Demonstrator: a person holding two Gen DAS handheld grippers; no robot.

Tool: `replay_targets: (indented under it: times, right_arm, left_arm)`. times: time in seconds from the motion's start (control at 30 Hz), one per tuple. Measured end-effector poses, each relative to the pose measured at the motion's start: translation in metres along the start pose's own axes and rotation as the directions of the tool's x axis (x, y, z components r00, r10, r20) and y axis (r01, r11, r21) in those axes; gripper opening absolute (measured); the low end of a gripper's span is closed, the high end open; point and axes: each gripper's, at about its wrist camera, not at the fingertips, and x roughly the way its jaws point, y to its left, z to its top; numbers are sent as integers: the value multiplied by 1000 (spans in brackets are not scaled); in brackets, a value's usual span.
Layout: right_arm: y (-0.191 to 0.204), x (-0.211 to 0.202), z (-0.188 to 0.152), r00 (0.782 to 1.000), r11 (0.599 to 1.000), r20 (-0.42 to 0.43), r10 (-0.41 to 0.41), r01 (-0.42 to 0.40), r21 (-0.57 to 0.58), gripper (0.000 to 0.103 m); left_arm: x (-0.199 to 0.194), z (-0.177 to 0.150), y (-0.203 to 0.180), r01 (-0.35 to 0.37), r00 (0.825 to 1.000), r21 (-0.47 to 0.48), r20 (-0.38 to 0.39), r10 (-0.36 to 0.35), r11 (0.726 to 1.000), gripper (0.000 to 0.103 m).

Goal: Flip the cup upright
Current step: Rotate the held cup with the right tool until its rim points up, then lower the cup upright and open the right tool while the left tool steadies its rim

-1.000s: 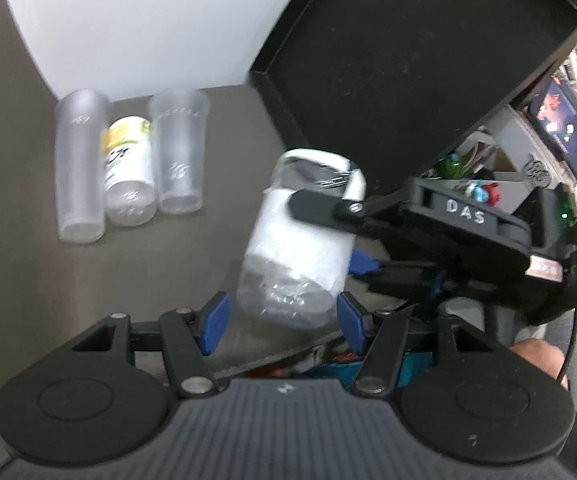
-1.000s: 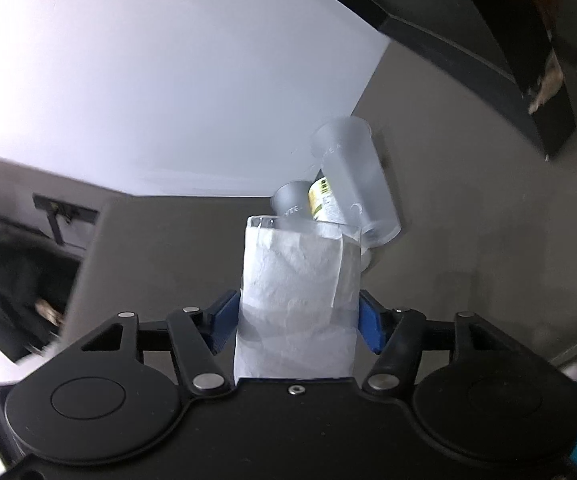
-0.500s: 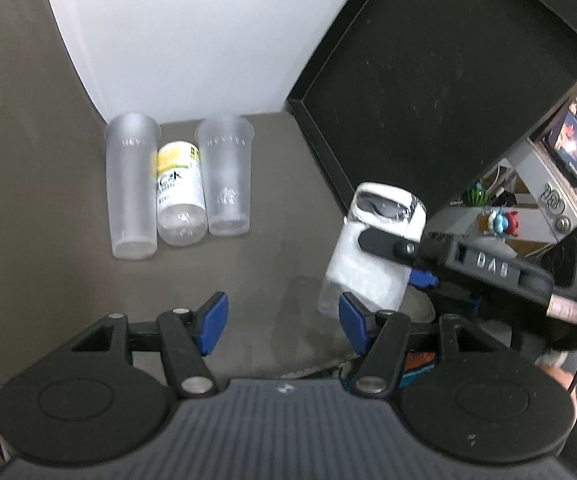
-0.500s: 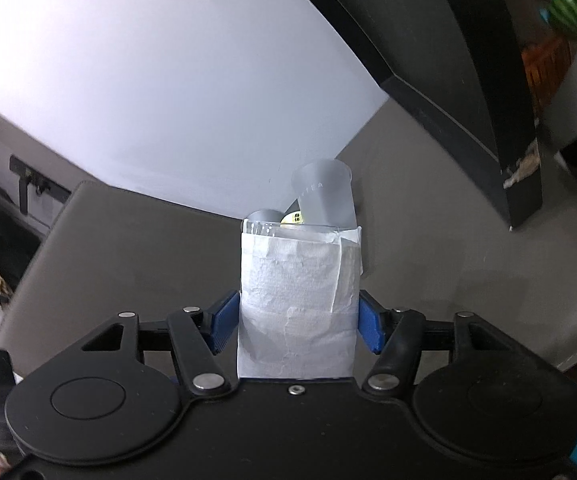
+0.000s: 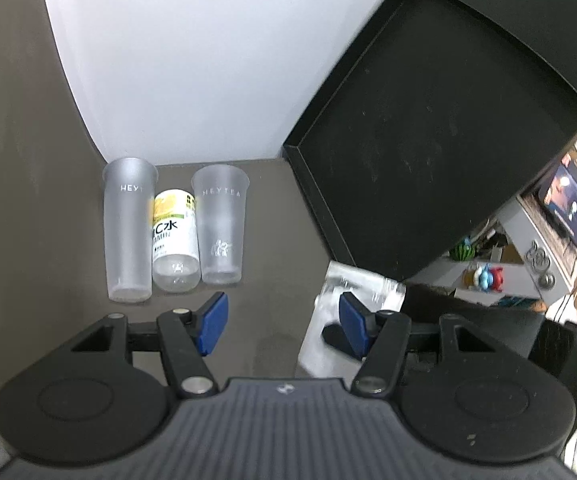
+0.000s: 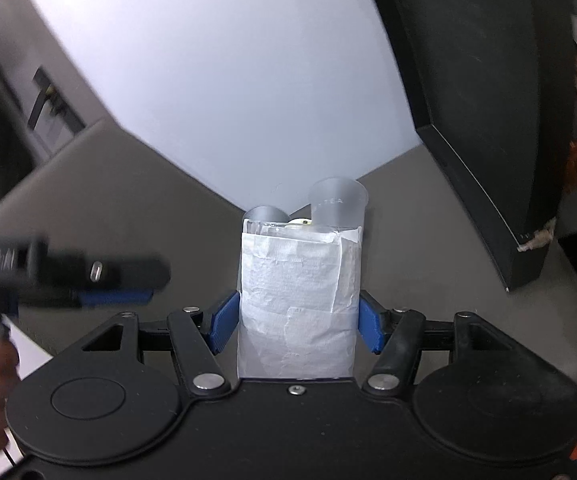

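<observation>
The cup [image 6: 298,300] is clear plastic wrapped in white paper. My right gripper [image 6: 296,316] is shut on it and holds it upright, rim up. In the left wrist view the cup [image 5: 344,308] shows blurred at the right, behind my left gripper's right finger. My left gripper [image 5: 282,322] is open and empty over the grey table. It also shows in the right wrist view [image 6: 116,280], blurred, to the left of the cup.
Two frosted cups [image 5: 128,232] [image 5: 220,224] and a yellow-labelled bottle [image 5: 174,240] stand in a row at the back by the white wall. A black tray [image 5: 428,152] leans at the right. Shelves with toys [image 5: 484,272] lie beyond the table edge.
My right gripper has turned the cup from tilted to upright and moved it right. My left gripper has drawn back and left, away from the cup.
</observation>
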Motion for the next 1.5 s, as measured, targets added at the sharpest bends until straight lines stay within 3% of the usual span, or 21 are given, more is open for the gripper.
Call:
replay_targets:
  times: [0.23,0.57,0.63,0.7,0.8,0.9,1.5]
  right_arm:
    - [20,-1,-7,1000,991,8,-8,9,-135,61]
    - [31,-6,-11,999,971,34,-25,33,-235,61]
    - [32,-6,-11,998,968,41,-40,49,-246,61]
    - [31,-4,-10,997,967,43,-59,68,-247,62]
    - [30,1,-11,996,964,17,-83,85,-251,62]
    - [34,4,-14,994,954,13,-107,107,-280,62]
    - [31,33,-29,959,917,-91,-270,227,-327,62]
  left_arm:
    - [7,12,5,-4,1000,-44,21,5,999,60]
    - [30,15,5,35,999,-51,4,-35,998,59]
    - [35,13,5,47,999,-51,-3,-47,998,55]
    - [39,10,5,59,998,-49,-5,-59,997,39]
    - [46,8,6,86,996,-56,-23,-87,995,24]
    - [51,7,4,79,996,-42,-36,-81,996,19]
    - [88,-17,12,109,982,-76,-145,-119,991,18]
